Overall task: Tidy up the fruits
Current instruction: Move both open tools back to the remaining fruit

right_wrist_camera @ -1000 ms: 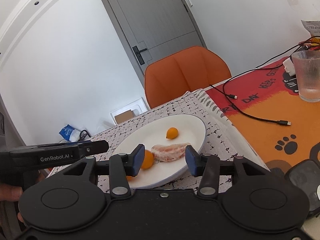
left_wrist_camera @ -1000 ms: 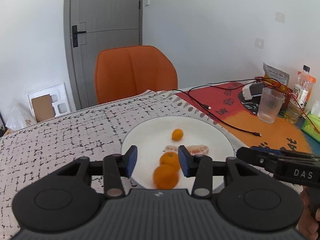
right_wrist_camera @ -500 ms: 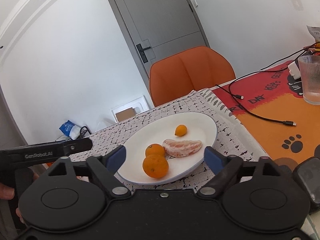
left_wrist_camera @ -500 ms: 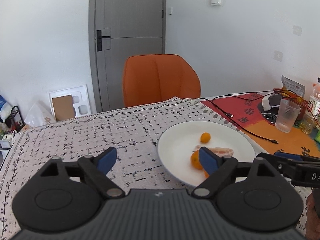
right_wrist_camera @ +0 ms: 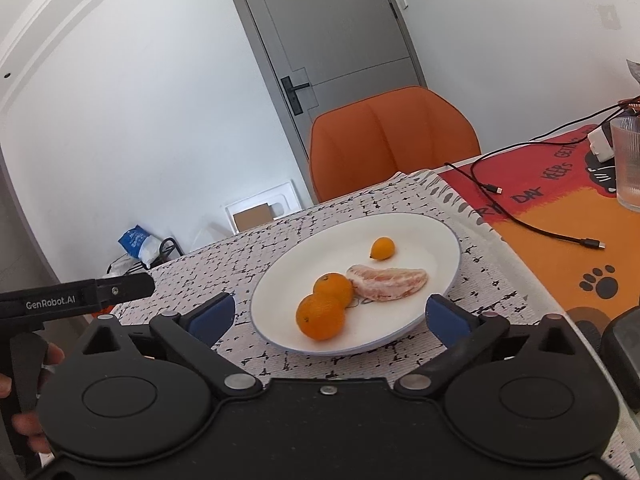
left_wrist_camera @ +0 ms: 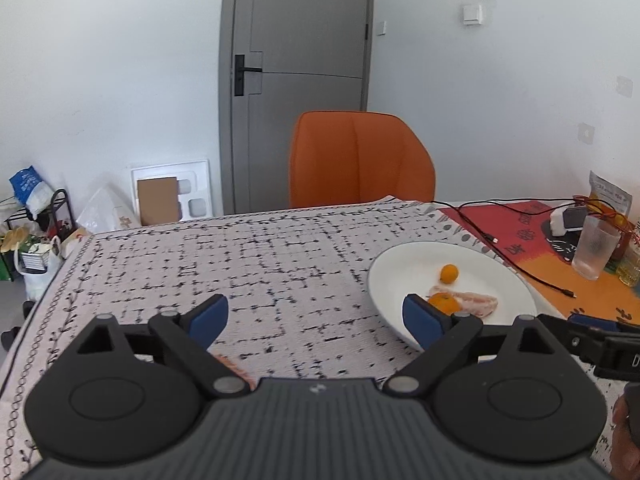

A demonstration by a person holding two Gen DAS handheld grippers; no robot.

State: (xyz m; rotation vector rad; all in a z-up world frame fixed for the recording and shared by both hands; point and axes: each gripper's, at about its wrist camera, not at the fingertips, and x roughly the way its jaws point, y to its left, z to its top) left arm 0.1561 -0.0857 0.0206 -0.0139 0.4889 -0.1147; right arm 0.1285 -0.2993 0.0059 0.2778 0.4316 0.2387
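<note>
Orange fruit sits gathered on the white plate, which lies on the black-and-white patterned tablecloth toward the table's right side, beside the red-and-orange mat. On the plate lie two mandarins touching each other near its front rim, a peeled pomelo segment just beside them toward the middle, and a small kumquat apart toward the far rim.

What has just changed is the grip. A second ago both tools had their blue pads drawn close around fruit over the plate; half a second ago they had spread, and now the left gripper and the right gripper both stand wide apart and hold nothing. The left one has also swung away: its view used to centre on the plate and now looks over bare cloth, with the plate off to its right behind its right pad. The right one has pulled back a little, so both mandarins show whole between its pads where one was half hidden before.

By my judgement this means the last placements are done and the fruit released, so the plate holds all the fruit seen clearly here. A pinkish scrap shows on the cloth under the left gripper's left finger; I cannot tell what it is, perhaps another piece to collect.
</note>
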